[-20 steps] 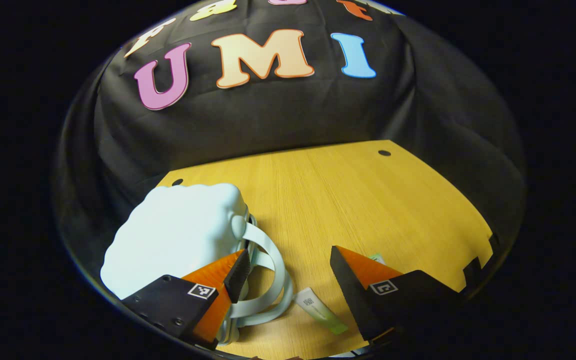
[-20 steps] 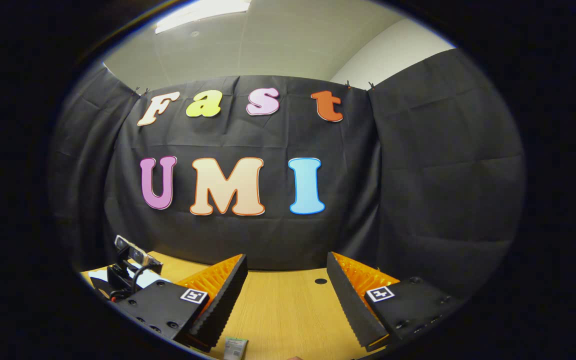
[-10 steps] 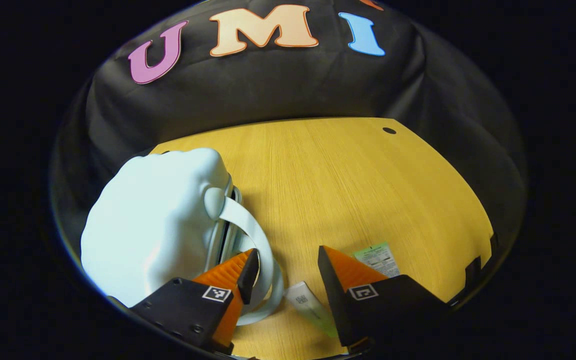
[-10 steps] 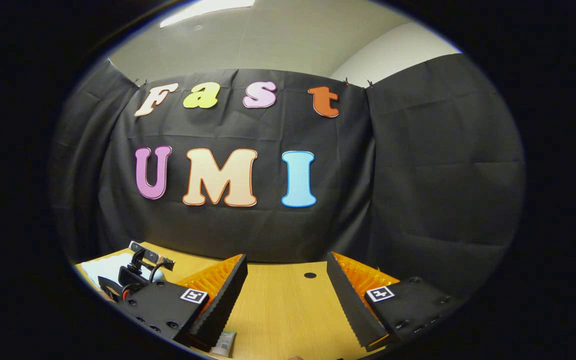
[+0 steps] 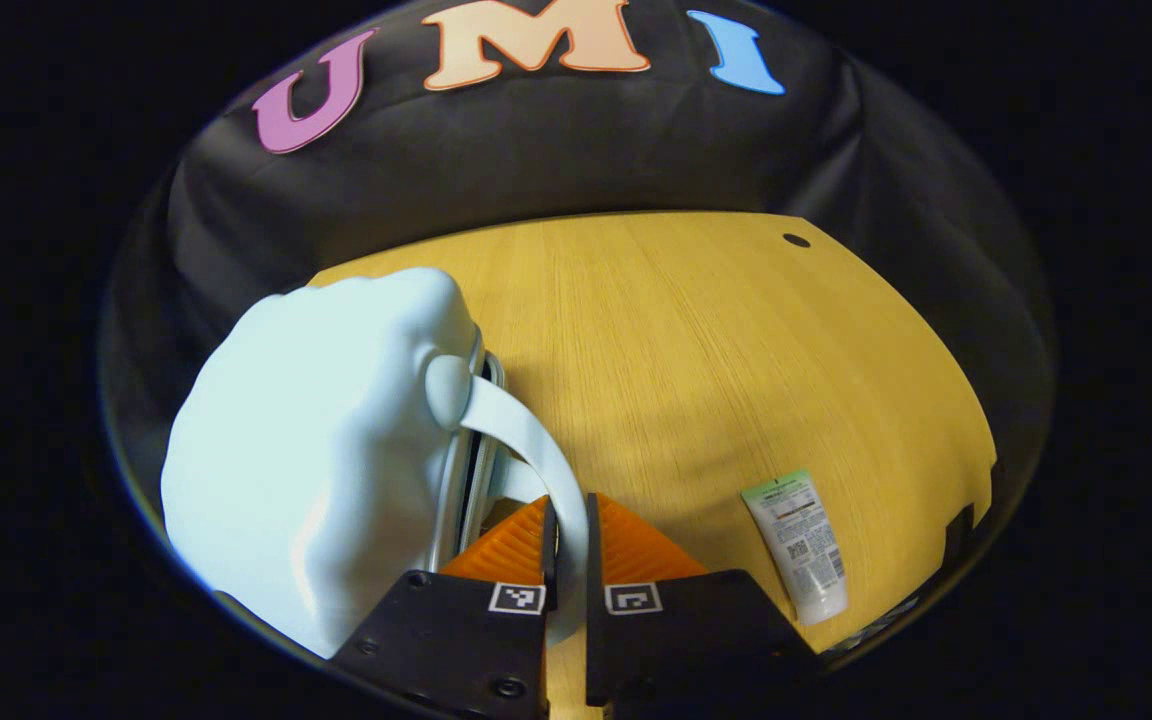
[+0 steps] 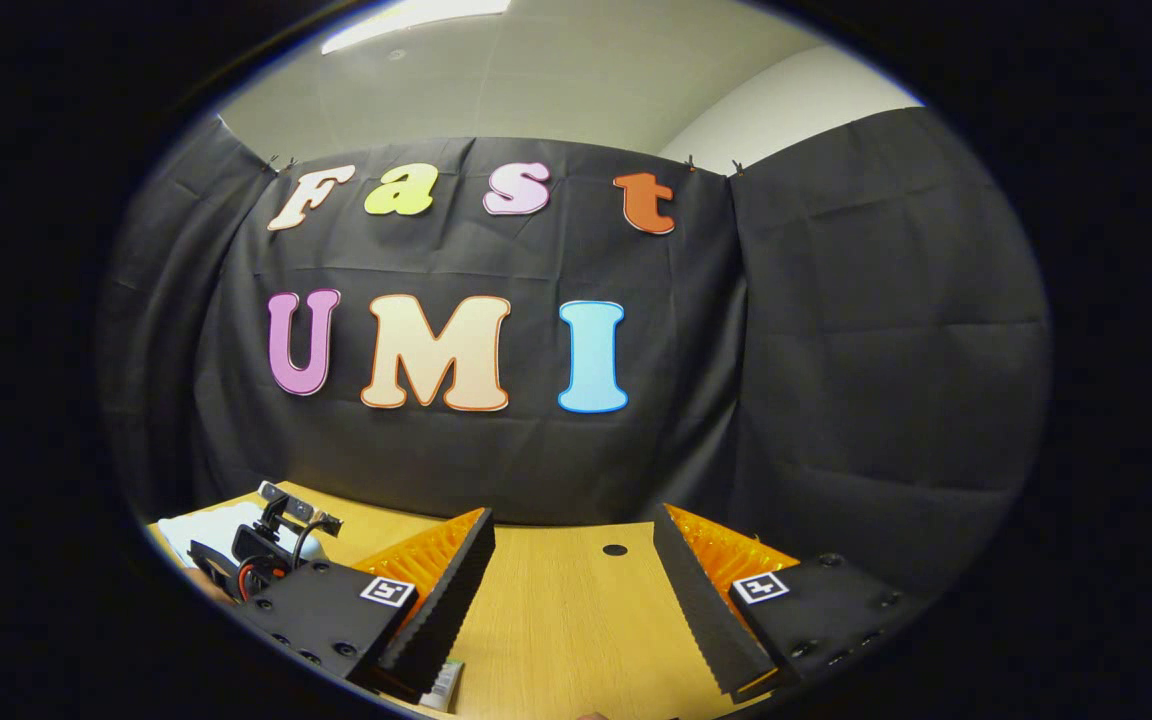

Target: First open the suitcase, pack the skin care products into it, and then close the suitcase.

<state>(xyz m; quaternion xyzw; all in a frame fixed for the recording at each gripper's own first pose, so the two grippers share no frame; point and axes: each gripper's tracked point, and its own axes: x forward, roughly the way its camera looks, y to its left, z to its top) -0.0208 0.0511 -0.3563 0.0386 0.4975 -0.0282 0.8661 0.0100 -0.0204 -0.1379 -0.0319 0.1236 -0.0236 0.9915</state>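
Nearest in the left gripper view, left hand-held gripper (image 5: 566,545) pinching the suitcase's pale strap handle (image 5: 536,450), both fingers pressed flat against the band with only its thickness between them. Just beyond and to the left, pale blue suitcase (image 5: 316,450) lying on the wooden surface (image 5: 696,340), lumpy shell upward, a narrow dark seam along its right edge where the handle attaches, lid not visibly raised. To the right of the fingers, near the surface's front right edge, a white tube of skin care product (image 5: 798,545) with a green end, lying flat, green end pointing away, well apart from the suitcase. Farther off, bare wood with a small dark hole (image 5: 795,241) near the far right corner, then the black cloth wall. In the right gripper view, right hand-held gripper (image 6: 571,590) spread wide, nothing between its fingers, hovering above the surface. Close under its left finger, a small piece of a tube (image 6: 444,686) peeking out at the bottom edge, too little in sight to tell more. Farther left, the other hand-held gripper's body (image 6: 271,545) with its camera and cable, over the pale suitcase (image 6: 198,527). Beyond, black cloth wall and a pale ceiling above.
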